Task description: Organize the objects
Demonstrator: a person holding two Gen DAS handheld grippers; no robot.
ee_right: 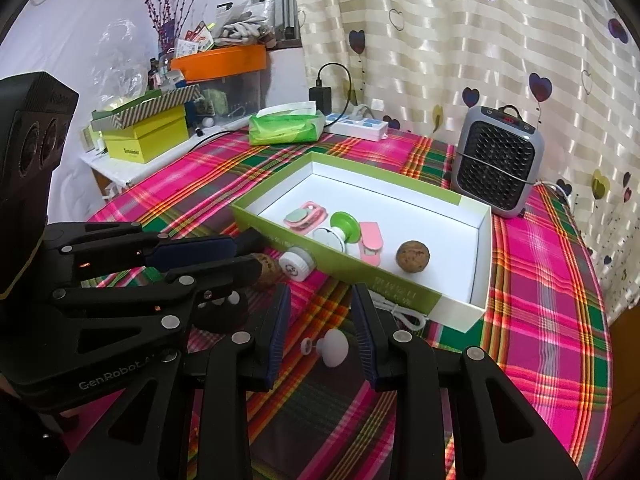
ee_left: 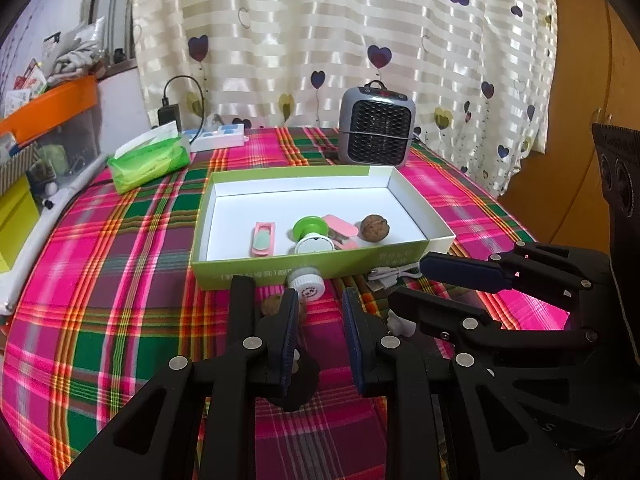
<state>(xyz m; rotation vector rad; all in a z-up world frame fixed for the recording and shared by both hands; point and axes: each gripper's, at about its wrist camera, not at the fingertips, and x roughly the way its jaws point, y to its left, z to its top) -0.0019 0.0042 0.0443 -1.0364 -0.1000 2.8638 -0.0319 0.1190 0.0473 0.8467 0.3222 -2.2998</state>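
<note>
A green box with a white inside (ee_left: 400,188) (ee_right: 480,240) stands on the plaid table. In it lie a walnut (ee_left: 375,229) (ee_right: 413,257), a green-and-white stamp (ee_left: 308,236) (ee_right: 338,230) and two pink clips (ee_left: 263,239) (ee_right: 370,242). Outside its near wall lie a white round cap (ee_left: 306,284) (ee_right: 297,265), a second walnut (ee_left: 272,305) (ee_right: 266,266) and a white cable (ee_left: 390,274) (ee_right: 400,312). My left gripper (ee_left: 320,312) is open above the table near the cap. My right gripper (ee_right: 322,320) is open around a small white knob (ee_right: 334,346).
A grey fan heater (ee_left: 376,128) (ee_right: 498,162) stands behind the box. A green tissue pack (ee_left: 150,162) (ee_right: 286,126), a power strip (ee_left: 218,136) and stacked boxes (ee_right: 148,136) sit at the far left. A wooden door (ee_left: 580,120) is right.
</note>
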